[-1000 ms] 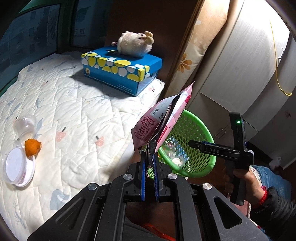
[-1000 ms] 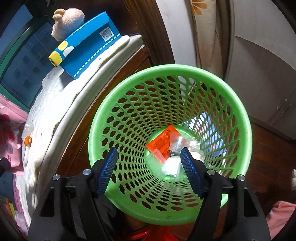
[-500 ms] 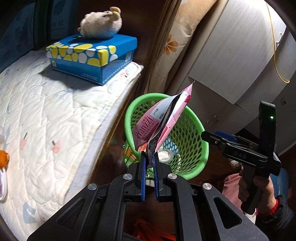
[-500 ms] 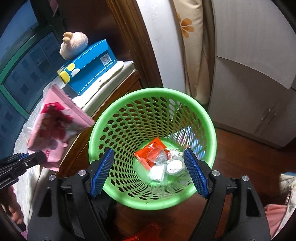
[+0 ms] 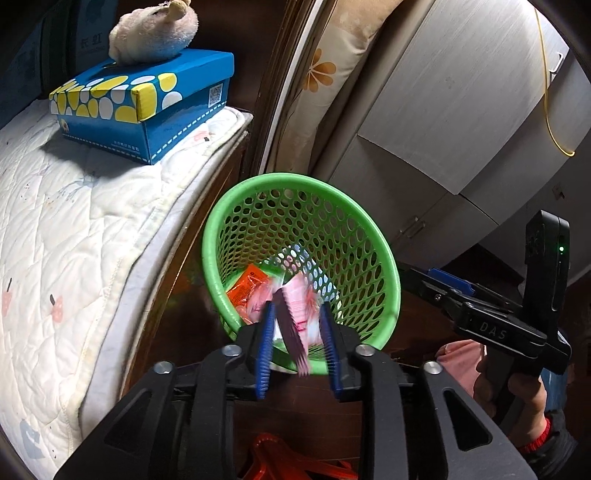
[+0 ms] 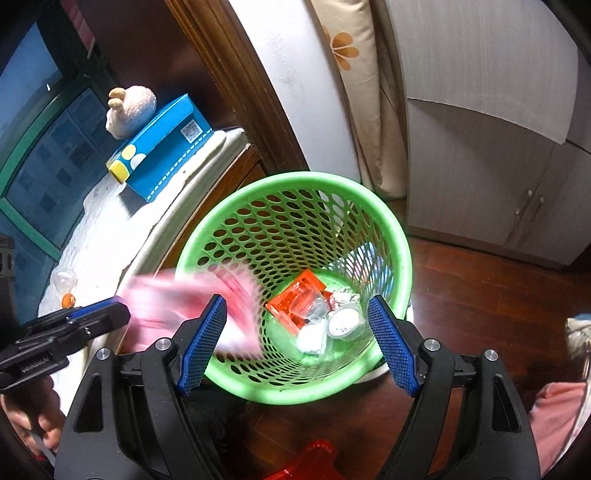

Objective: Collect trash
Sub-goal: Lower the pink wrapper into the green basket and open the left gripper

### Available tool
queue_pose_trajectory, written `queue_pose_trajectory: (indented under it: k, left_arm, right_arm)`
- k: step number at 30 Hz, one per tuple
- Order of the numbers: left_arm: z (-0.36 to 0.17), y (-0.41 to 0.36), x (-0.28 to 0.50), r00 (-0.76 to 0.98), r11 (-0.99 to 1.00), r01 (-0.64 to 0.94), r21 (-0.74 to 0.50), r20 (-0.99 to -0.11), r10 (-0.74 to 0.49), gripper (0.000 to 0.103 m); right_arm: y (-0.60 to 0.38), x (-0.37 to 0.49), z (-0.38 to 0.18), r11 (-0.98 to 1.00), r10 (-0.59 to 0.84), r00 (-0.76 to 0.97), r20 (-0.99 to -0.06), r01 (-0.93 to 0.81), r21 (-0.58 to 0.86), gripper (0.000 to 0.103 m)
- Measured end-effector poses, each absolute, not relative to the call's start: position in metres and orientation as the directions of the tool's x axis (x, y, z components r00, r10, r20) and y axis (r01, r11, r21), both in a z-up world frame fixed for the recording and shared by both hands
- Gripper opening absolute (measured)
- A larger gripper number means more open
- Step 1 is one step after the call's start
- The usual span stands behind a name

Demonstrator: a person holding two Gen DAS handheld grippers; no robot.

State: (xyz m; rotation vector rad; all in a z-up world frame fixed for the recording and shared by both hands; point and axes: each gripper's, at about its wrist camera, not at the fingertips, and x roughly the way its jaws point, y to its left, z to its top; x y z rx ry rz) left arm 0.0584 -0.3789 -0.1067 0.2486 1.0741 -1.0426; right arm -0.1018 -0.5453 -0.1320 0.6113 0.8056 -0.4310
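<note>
The mattress [image 5: 92, 229], covered by a white quilted pad, fills the left of the left wrist view, and a blue box with yellow and white spots [image 5: 144, 107] is set near its corner with a plush toy [image 5: 155, 31] on top. A green perforated basket [image 5: 369, 236] is placed on the wooden floor just beside the mattress edge, in front of grey cabinet doors [image 6: 498, 147].

Both grippers are pointed steeply down at the basket. The left gripper [image 5: 297, 339] is held over the near rim with its jaws opening; the pink snack wrapper [image 5: 295, 306] is seen between the 2 blue pads, blurred, apart from both, and over the basket's mouth. The right gripper [image 6: 295, 332] is held wide apart with nothing between its pads.

Inside the basket an orange packet [image 6: 291, 299], a clear plastic cup [image 6: 314, 306], crumpled foil [image 6: 341, 297] and a small round white-lidded tub [image 6: 345, 321] are gathered at the bottom.
</note>
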Motion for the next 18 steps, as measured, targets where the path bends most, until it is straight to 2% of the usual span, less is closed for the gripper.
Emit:
queue_pose_trajectory:
  k: [5, 11, 18]
  left_arm:
    - [-0.104, -0.373, 0.057, 0.083, 0.529, 0.793, -0.302, -0.807, -0.584, 0.033]
    - [-0.098, -0.349, 0.061, 0.148, 0.579, 0.770, -0.268, -0.808, -0.571, 0.043]
    - [-0.093, -0.303, 0.072, 0.214, 0.657, 0.707, -0.264, -0.805, -0.554, 0.046]
  right_arm:
    - [-0.544, -0.104, -0.129, 0.748, -0.131, 0.627, -0.768, 0.571, 0.339, 0.079]
    - [-0.535, -0.098, -0.125, 0.763, -0.110, 0.635, -0.765, 0.547, 0.344, 0.080]
    - [-0.510, -0.078, -0.116, 0.807, -0.068, 0.648, -0.759, 0.483, 0.340, 0.083]
